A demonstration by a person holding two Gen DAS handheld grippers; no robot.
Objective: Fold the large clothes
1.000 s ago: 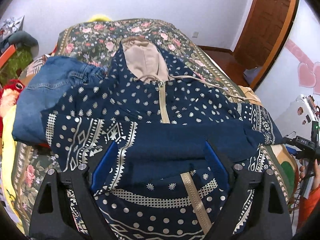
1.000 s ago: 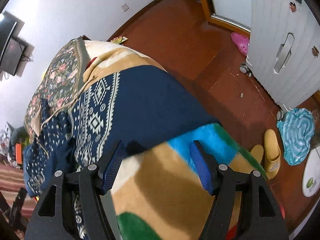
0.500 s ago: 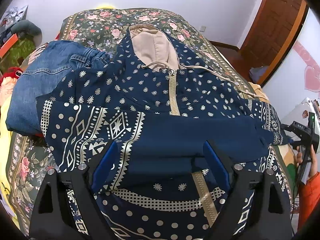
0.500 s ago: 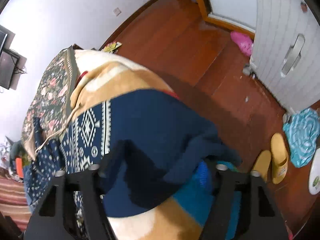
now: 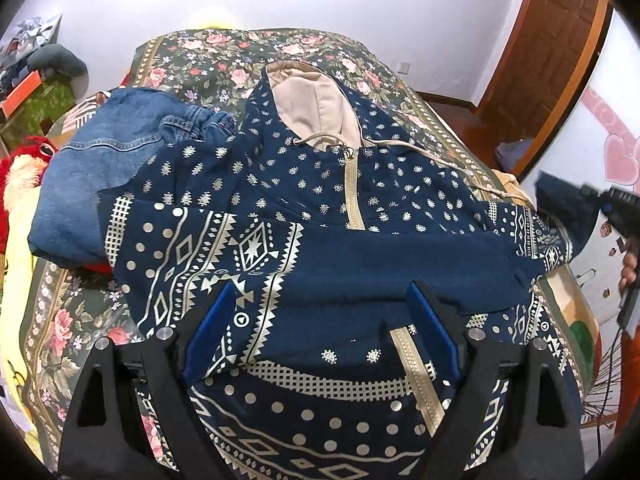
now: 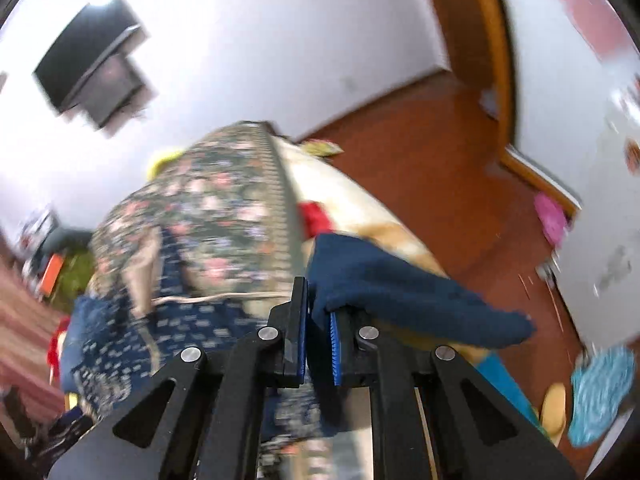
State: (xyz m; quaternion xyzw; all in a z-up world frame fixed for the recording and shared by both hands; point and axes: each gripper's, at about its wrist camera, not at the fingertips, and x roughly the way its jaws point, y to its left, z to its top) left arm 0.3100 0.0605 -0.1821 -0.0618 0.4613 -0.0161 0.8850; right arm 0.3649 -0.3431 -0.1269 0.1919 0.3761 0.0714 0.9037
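A navy hooded jacket (image 5: 320, 200) with beige patterns, zip and hood lining lies face up on the bed, one sleeve folded across its front. My left gripper (image 5: 320, 300) hovers open just over that folded sleeve, touching nothing. At the bed's right edge my right gripper (image 6: 316, 308) is shut on the plain navy cuff of the other sleeve (image 6: 400, 284), which is lifted and droops to the right of the pads. In the left wrist view the right gripper (image 5: 600, 200) appears blurred at the far right with the raised cuff (image 5: 560, 196). The jacket's body (image 6: 180, 320) is blurred in the right wrist view.
Folded blue jeans (image 5: 100, 168) lie on the floral bed cover (image 5: 240, 60) left of the jacket, next to a red plush toy (image 5: 24, 160). Right of the bed are wooden floor, a yellow slipper (image 6: 554, 404), a teal cloth (image 6: 600, 392), a white cabinet (image 6: 600, 200) and a wooden door (image 5: 552, 48).
My right gripper has closed on the sleeve's cuff, risen with it off the bed's edge and rolled. The left gripper has stayed open over the jacket.
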